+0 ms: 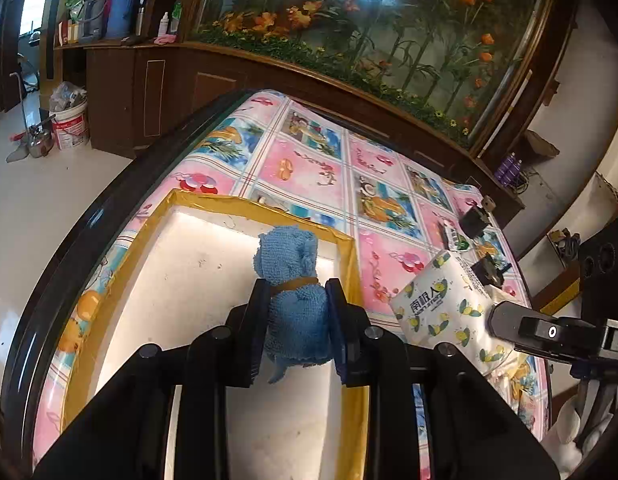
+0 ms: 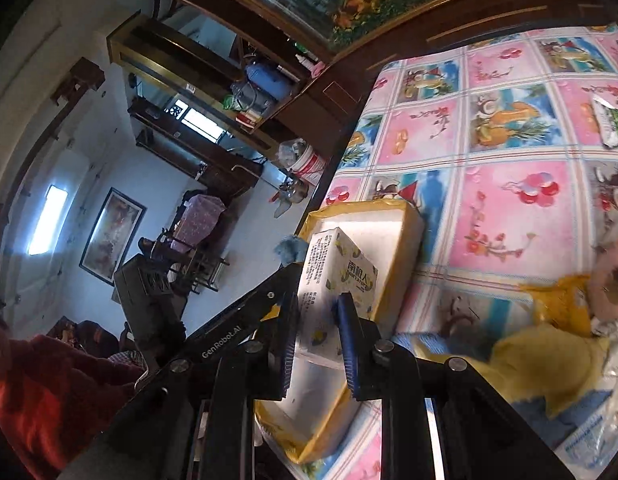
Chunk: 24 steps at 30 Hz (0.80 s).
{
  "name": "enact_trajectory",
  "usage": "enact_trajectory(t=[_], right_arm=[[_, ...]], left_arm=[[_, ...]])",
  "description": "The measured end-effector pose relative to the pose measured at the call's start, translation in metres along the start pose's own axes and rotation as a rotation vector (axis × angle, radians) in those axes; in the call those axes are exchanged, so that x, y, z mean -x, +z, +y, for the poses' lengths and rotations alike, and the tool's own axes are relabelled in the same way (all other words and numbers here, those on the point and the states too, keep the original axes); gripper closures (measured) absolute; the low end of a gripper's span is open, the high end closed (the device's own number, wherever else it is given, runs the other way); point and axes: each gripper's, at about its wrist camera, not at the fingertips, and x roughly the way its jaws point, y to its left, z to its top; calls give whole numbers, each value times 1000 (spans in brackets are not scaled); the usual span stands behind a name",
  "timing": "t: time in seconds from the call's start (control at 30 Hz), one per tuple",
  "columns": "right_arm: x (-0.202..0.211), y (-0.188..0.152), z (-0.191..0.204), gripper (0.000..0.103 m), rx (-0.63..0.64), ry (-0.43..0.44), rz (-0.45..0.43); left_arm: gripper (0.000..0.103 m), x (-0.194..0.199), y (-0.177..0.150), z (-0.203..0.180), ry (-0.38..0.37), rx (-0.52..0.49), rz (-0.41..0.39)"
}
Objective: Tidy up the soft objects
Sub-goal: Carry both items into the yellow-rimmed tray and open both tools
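Your left gripper is pinching the rolled blue terry towel with a tan band around its middle, and it hangs over the white foam tray with yellow tape on its rim, which lies just under and ahead of that gripper. Your right gripper is squeezing the white soft pack of tissues with lemon prints near its lower end, over the near side of the same tray. Both things look light and squashy, so they should bend and not break. Hold the towel by its banded middle so it stays rolled. The tissue pack's wrap looks slippery, so grip its flat sides. More soft things, like a yellow cloth, lie to the right of that gripper on the flowery worktop.
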Motion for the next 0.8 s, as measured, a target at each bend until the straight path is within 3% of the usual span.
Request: enact_trajectory(t=[0.2,0.3,0.33,0.37,0.63,0.8], right_arm=[[-61,24,2,81,11,-47,52],[-81,31,-9,77,0,-70,70],[-84,32,-12,72,-9,-74,69],[-84,32,-15,67,-15,-74,65],[-31,16,-18,45,44,-130,-32],[31,-11,-19,41,106,-198,-115]], left_arm=[[75,-25,8,22,59,46,18],[57,-27,8,30,57,70,25],[48,-26,9,32,52,78,27],[46,-25,7,33,44,85,25],[42,15,-1,26,-10,119,-26],[35,45,-15,-3,-48,76,-53]])
